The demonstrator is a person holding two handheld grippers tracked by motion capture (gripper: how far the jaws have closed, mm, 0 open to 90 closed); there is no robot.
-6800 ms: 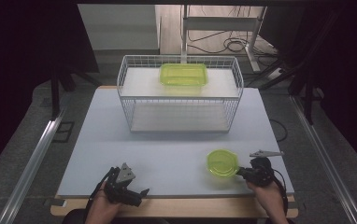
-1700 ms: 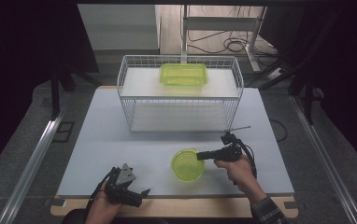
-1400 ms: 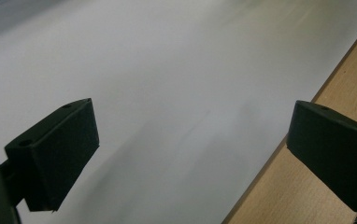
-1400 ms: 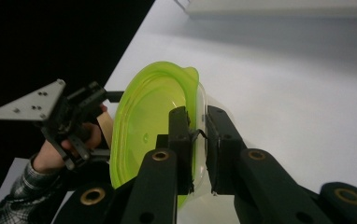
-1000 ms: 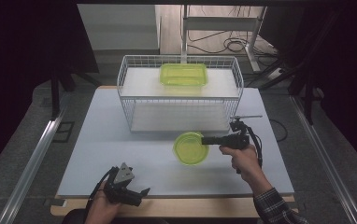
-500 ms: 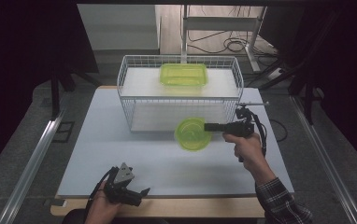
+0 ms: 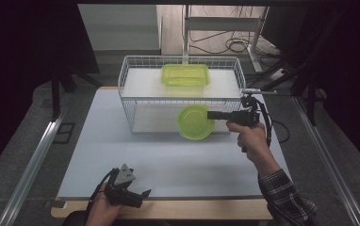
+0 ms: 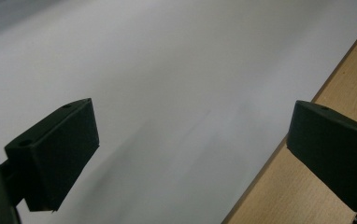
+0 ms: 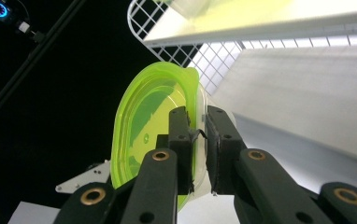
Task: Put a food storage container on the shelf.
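Round green bowl hangs above the white table, just right of the middle of the high view, in front of the near wall of the white wire basket. It is tipped so that its open side faces the camera. In the right gripper view the bowl fills the centre left of the frame, turned on edge, its translucent rim passing between the two black jaws.

Right gripper is clenched on that rim: its pads press the thin wall from both sides, as the right gripper view shows up close. In the high view the gripper lies level, pointing toward the left of the frame, with the person's hand and a plaid sleeve running down to the lower right.

Behind the bowl, the wire basket takes up the upper middle of the high view. A rectangular green container lies on the white shelf inside it, at the far side.

Left gripper rests at the lower left of the high view, near the table's wooden front edge. Its jaws stand wide apart with nothing between them; in the left gripper view the white tabletop and a strip of the wooden edge show between them.
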